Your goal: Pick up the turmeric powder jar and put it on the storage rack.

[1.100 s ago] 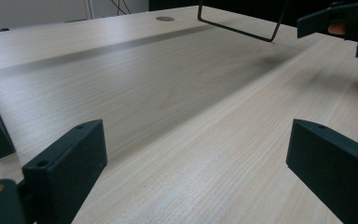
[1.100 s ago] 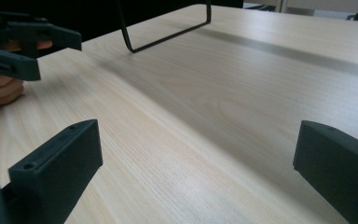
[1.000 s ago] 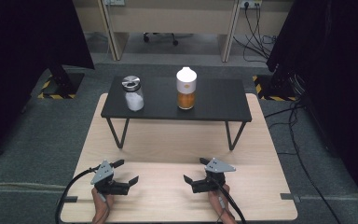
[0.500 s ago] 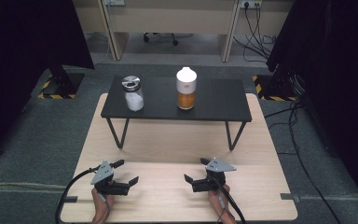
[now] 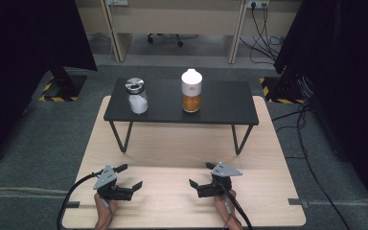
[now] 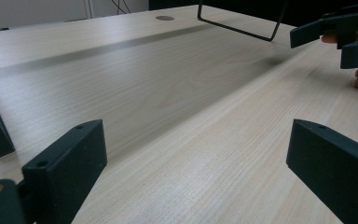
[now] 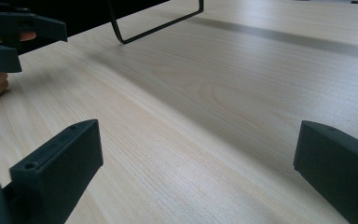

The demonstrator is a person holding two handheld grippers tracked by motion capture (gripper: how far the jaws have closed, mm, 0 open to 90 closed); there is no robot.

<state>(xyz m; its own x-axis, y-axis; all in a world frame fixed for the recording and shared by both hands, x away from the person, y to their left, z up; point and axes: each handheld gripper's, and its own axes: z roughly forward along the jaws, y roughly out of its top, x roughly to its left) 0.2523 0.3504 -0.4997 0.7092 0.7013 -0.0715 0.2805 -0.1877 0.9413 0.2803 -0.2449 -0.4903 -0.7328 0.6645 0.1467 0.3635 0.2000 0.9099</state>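
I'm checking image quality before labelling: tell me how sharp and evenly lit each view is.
High view: even light on the wooden table, slightly soft, with dark curtains at both sides; the black shelf casts a faint shadow. Left gripper view: wood grain sharp mid-frame, the near jaws blurred, a dark shadow band across the top. Right gripper view: much the same, with soft near jaws and a blurred far edge.

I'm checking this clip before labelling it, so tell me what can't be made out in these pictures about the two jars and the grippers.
- Glass jar, high view: the white contents are too small to identify.
- White-capped jar, high view: any label is too small to read; the orange contents can't be identified.
- Left gripper and right gripper, high view: the hands are cut off by the bottom edge.
- Both gripper views: the shelf top is out of frame.
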